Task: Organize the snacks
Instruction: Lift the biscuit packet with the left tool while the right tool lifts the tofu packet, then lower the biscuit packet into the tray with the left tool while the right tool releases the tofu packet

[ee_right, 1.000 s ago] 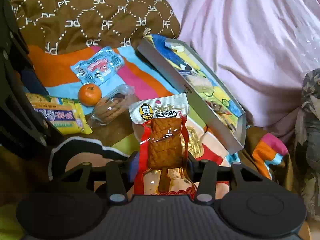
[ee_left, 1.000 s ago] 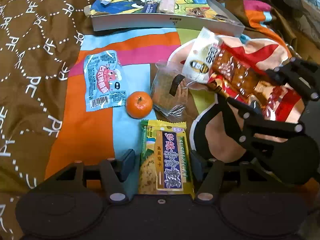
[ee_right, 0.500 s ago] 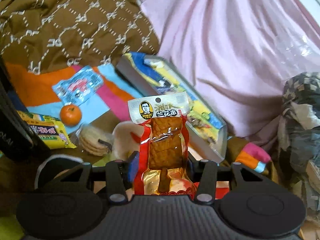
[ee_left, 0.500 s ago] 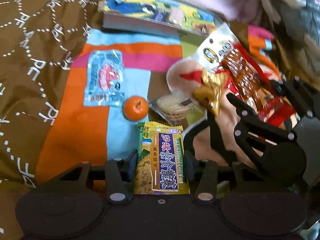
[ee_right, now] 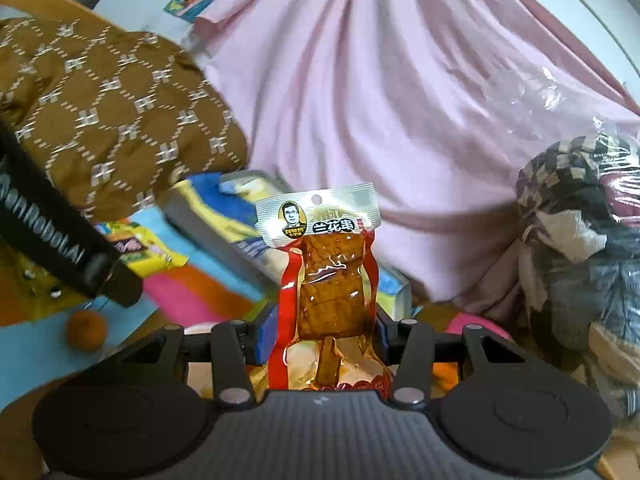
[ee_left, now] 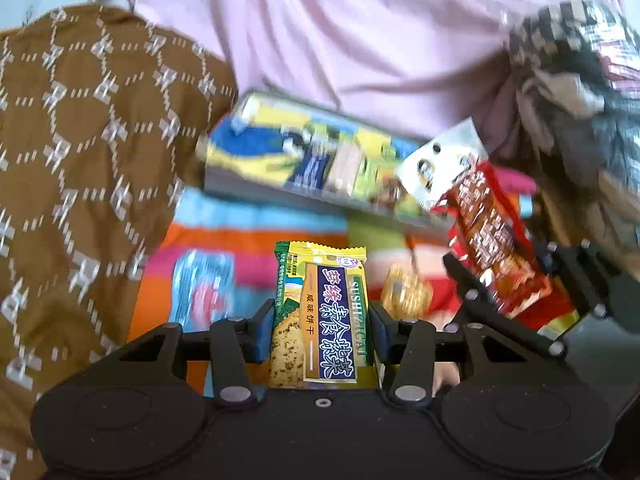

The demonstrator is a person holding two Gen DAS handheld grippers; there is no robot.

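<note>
My left gripper [ee_left: 322,332] is shut on a yellow-green biscuit packet [ee_left: 320,312], held upright above the striped bedspread [ee_left: 248,240]. On the right of that view my right gripper [ee_left: 508,268] grips a red tofu-snack packet [ee_left: 488,232]. In the right wrist view that gripper [ee_right: 324,332] is shut on the same packet [ee_right: 328,276], whose silver top stands up. Ahead of both lies a shallow grey box [ee_left: 320,160] with a cartoon lining and some snacks in it. The box [ee_right: 216,220] shows partly behind the tofu packet.
A light-blue packet [ee_left: 204,288] and a gold-wrapped piece [ee_left: 406,292] lie on the bedspread. A mandarin [ee_right: 86,330] sits at lower left. Brown patterned quilt [ee_left: 80,160] on the left, pink cloth [ee_right: 400,100] behind the box, bundled clothes [ee_right: 580,240] at right.
The left jaws closed onto the biscuit packet and lifted it off the bedspread. Both grippers rose and tilted up towards the box. The right gripper kept its hold on the tofu packet.
</note>
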